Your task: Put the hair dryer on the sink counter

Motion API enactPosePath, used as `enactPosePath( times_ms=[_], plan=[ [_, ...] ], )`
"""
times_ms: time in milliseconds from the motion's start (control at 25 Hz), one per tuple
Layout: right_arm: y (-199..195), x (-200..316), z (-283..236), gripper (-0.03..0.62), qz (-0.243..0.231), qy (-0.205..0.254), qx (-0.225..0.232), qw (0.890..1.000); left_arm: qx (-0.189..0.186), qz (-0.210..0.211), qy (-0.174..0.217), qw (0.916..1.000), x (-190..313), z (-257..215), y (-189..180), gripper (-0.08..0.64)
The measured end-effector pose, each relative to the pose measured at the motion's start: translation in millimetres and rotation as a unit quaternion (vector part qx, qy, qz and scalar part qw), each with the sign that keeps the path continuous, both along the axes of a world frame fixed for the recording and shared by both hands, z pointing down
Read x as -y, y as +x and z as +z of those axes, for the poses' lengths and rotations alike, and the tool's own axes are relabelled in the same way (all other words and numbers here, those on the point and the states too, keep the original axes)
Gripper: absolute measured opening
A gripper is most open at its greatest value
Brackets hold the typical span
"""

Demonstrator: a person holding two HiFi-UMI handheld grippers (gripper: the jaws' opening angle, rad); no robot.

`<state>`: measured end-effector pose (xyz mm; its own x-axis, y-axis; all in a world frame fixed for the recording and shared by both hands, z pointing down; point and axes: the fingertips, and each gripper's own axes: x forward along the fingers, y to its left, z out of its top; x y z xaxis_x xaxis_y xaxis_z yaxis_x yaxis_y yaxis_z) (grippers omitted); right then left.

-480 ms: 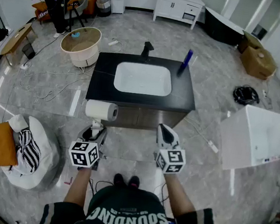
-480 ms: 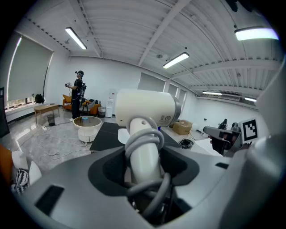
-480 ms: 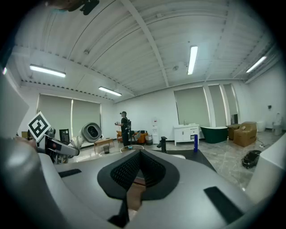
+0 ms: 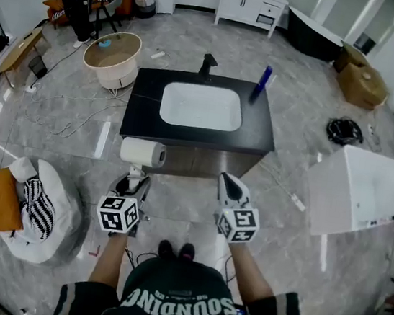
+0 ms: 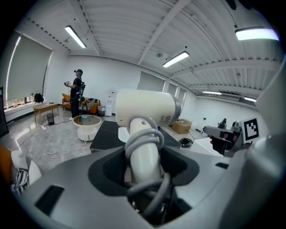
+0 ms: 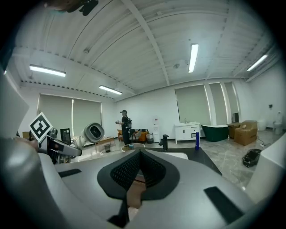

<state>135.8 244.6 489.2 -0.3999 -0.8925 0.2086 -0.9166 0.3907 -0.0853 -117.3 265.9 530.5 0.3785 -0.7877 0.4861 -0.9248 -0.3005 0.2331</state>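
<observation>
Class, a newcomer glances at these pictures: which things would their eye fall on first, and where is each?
The white hair dryer stands out, its handle and coiled cord clamped in the left gripper. Ahead stands a black sink counter with a white basin in its middle and a blue bottle at its far right corner.

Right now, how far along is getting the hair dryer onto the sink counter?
Done: the hair dryer is picked up, its handle clamped in the left hand-held gripper. In hand: it hangs over the floor, short of the sink counter. Left: set it on the black top beside the basin and release.
</observation>
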Motion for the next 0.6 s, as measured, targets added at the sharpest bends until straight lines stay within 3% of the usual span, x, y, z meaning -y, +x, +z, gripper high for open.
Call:
enactPosePath(
  times_ms=[600],
  plan=[
    [-26.2, 12.9, 11.8, 0.0, 0.005, -0.015, -0.009, 1.0, -0.003, 0.013, -0.009, 0.9999, 16.2, 12.8, -23.1, 0.224]
  ],
)
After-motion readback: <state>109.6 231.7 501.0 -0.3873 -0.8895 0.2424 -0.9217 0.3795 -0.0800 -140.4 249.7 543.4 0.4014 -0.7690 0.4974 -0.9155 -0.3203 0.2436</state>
